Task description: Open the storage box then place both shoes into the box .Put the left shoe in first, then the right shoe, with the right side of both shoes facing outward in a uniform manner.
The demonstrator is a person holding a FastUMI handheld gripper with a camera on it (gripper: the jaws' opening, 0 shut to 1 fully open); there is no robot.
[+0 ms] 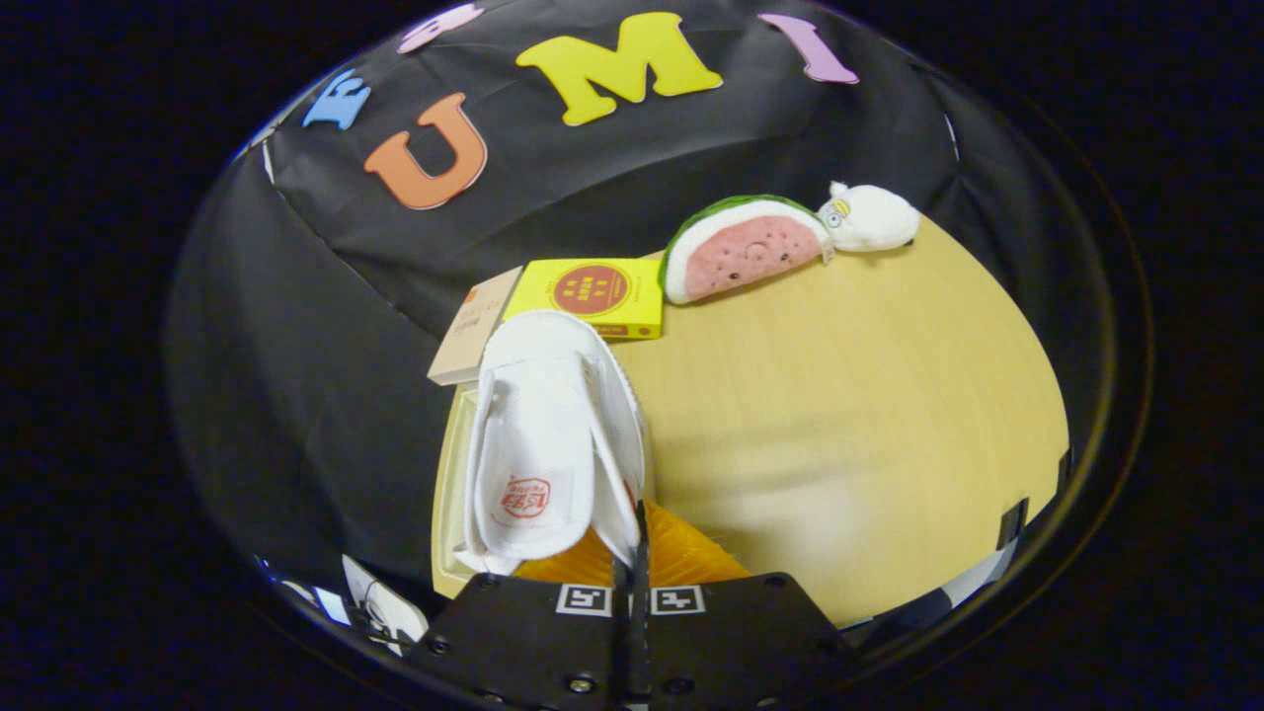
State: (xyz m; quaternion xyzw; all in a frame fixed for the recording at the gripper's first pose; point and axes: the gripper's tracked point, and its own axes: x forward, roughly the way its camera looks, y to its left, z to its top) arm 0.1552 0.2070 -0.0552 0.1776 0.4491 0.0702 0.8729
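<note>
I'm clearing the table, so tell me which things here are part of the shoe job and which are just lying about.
Job: white slipper, held at its edge by the shut gripper.
Lying about: yellow box, tan box, watermelon toy, white plush toy.

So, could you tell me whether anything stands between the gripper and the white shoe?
Nothing visible does. The gripper already has its orange fingers closed on the side edge of the white shoe, leaving no gap for anything between them.

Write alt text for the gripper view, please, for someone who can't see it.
The gripper is shut on a white shoe, holding it above a wooden table. Beyond lie a yellow box, a watermelon toy and a white toy.
</note>
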